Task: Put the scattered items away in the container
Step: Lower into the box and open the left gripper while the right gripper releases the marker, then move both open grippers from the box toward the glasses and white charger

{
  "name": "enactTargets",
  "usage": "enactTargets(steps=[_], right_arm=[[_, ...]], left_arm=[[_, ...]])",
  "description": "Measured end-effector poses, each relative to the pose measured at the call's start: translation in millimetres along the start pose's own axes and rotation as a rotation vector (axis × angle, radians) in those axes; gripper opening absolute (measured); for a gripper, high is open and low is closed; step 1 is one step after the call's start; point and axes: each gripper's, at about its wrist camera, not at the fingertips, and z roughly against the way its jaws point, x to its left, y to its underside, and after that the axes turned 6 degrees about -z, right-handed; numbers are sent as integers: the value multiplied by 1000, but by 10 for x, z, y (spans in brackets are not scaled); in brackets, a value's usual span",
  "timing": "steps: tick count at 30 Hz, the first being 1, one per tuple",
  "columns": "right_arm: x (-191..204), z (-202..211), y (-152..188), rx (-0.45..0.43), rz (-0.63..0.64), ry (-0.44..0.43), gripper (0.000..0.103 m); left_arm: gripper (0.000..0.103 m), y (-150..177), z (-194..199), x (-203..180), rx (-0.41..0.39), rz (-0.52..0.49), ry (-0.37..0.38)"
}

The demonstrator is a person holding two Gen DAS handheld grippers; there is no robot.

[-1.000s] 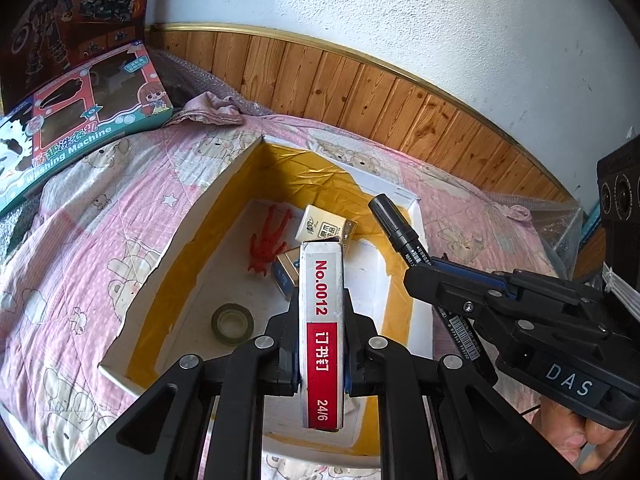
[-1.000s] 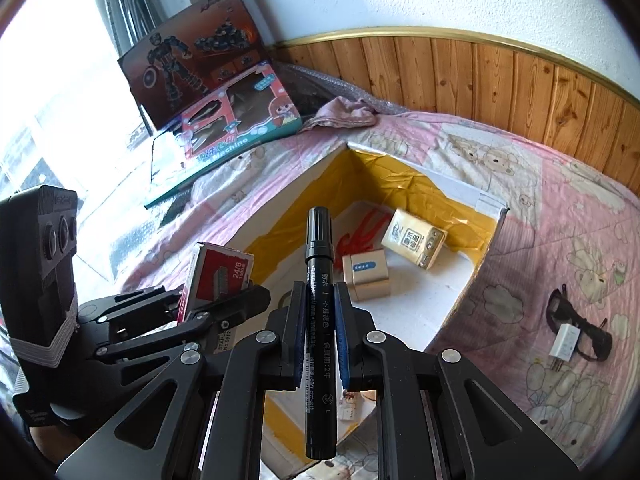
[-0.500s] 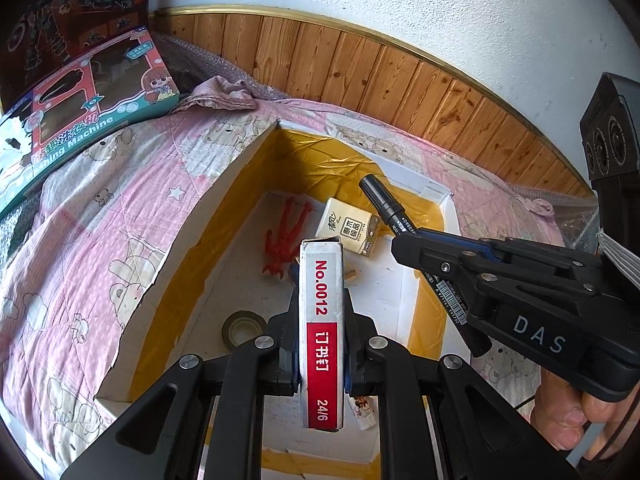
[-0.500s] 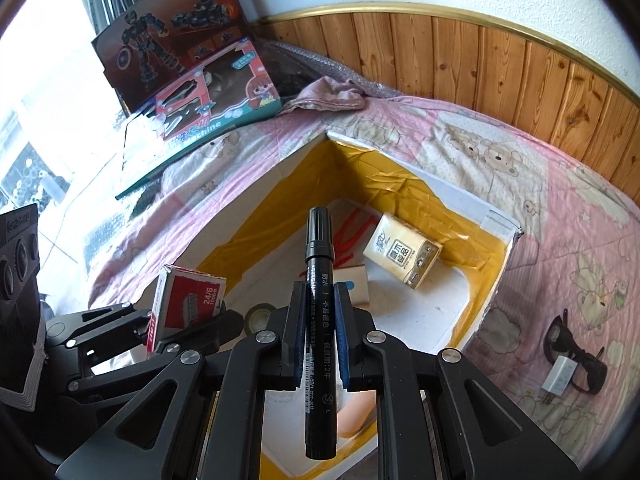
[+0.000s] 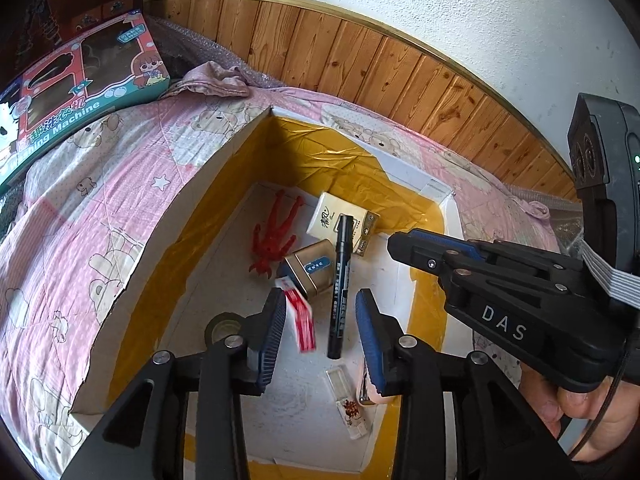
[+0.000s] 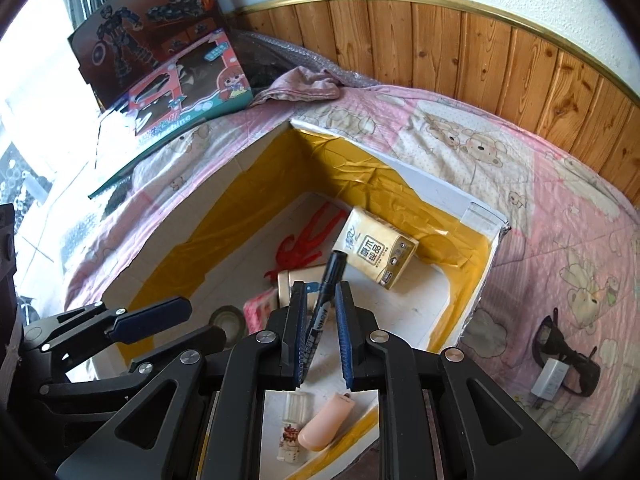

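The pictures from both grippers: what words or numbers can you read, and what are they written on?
"DAS": white letters on the right gripper, seen in the left wrist view.
"Washing Machine": on the toy box, its first letters cut off at the picture's edge.
Chinese characters on the tissue pack: visible, but too small to read surely.
Print on the black marker: too small.
Red staple box: blurred.

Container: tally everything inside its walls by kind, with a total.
Marker: 1
Staple box: 1
Gold tin: 1
Tissue pack: 1
Red figure: 1
Tape roll: 1
Clear case: 1
Peach object: 1
Total: 8
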Motion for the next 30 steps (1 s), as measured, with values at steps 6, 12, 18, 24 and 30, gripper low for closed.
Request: enactTargets(steps=[6, 12, 18, 24, 30], right_arm=[[63, 92, 35, -19, 31, 35, 17], [124, 247, 86, -53, 58, 91, 17], [125, 476, 159, -107, 58, 171, 17], [137, 686, 307, -151, 70, 241, 17], [181, 832, 417, -163, 59, 216, 17]], left_arm=[[38, 19, 46, -15, -3, -1, 8], [38, 71, 128, -53, -6, -6, 4], [38, 146, 228, -110, -8, -13, 8], [38, 234, 334, -174, -13, -17, 10], [38, 327, 454, -271, -20, -30, 5]])
